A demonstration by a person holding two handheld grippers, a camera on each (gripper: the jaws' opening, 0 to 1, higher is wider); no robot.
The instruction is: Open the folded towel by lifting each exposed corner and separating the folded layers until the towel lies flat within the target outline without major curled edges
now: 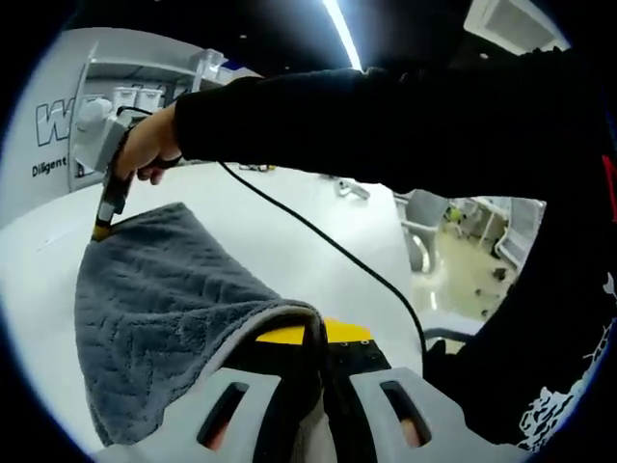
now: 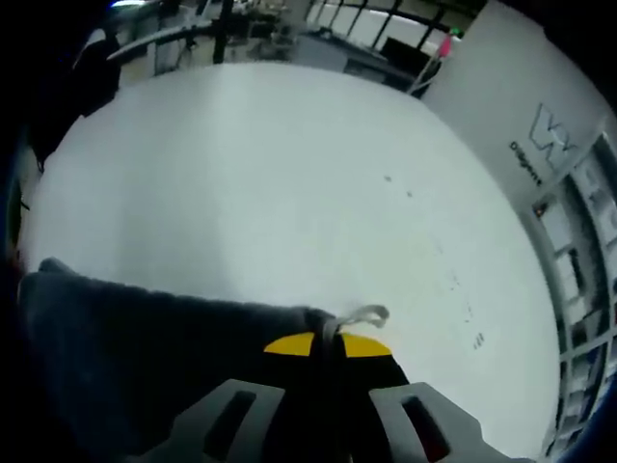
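A grey towel (image 1: 164, 299) hangs stretched above the white table (image 1: 280, 217). In the left gripper view my left gripper (image 1: 313, 333) is shut on the towel's near edge, the cloth bunched between the yellow tips. My right gripper (image 1: 100, 230), held by a hand (image 1: 149, 145), pinches the far corner. In the right gripper view the right gripper (image 2: 328, 345) is shut on the towel (image 2: 145, 347) beside its white loop tag (image 2: 362, 316). The cloth falls away to the left, over the table (image 2: 289, 174).
A black sleeve (image 1: 386, 116) crosses the top of the left gripper view. A black cable (image 1: 318, 236) trails over the table. A chair (image 1: 424, 227) and open floor lie past the table's right edge. A lettered wall (image 2: 540, 135) and shelving stand behind.
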